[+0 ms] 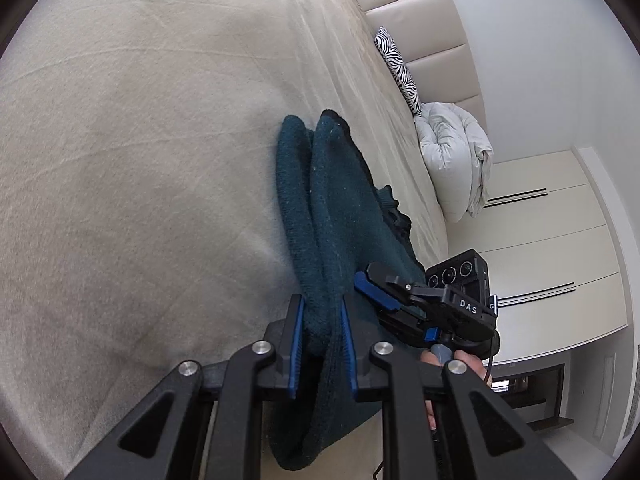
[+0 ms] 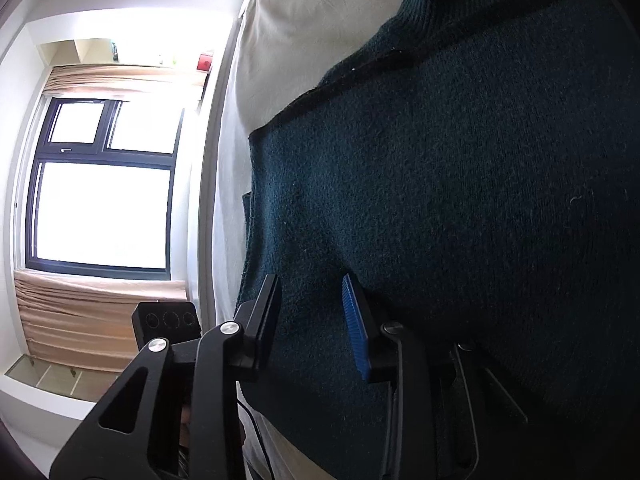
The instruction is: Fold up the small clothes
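Beige bedsheet (image 1: 120,160) is filling the background, with a dark teal knitted garment (image 1: 320,208) lying on it, soft, limp and fairly thick. Between the left gripper (image 1: 322,344) jaws a bunched fold is being pinched; the right gripper (image 2: 312,320) jaws are closing on the knit's edge. Gripping doubled edges seems safest, since single layers are likely stretching and sagging.
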Demonstrator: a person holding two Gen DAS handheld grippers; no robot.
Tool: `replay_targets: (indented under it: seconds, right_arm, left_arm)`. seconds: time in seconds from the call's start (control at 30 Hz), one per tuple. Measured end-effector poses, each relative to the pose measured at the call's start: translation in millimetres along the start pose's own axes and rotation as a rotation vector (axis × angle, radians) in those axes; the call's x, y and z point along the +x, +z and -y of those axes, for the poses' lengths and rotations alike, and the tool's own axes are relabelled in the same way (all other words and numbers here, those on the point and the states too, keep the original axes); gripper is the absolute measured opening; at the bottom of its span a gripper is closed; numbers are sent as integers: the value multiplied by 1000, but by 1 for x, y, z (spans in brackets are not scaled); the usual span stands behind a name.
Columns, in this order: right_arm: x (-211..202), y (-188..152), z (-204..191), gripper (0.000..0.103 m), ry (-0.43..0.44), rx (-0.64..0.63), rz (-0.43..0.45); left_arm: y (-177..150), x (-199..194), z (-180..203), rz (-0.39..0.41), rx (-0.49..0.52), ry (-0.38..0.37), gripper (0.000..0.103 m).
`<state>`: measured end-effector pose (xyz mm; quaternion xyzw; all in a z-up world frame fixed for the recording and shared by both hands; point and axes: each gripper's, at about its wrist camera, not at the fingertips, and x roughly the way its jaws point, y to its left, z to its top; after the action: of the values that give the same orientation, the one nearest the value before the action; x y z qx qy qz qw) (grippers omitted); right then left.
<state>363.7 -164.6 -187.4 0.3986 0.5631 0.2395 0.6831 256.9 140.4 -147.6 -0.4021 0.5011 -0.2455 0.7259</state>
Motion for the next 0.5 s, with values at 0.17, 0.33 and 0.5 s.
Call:
replay_targets:
  seconds: [0.17,0.33,0.5]
  right_arm:
    - [-3,4,14,0,32,20,4]
    - [-52,12,21,22,150,31,107]
    - [-127,22,54,57,267,72,172]
  left_arm:
    - [2,0,41,5,80,47,18]
    - [-4,16,112,-15,233,91,18]
    - [-30,74,187,-88,402,139,18]
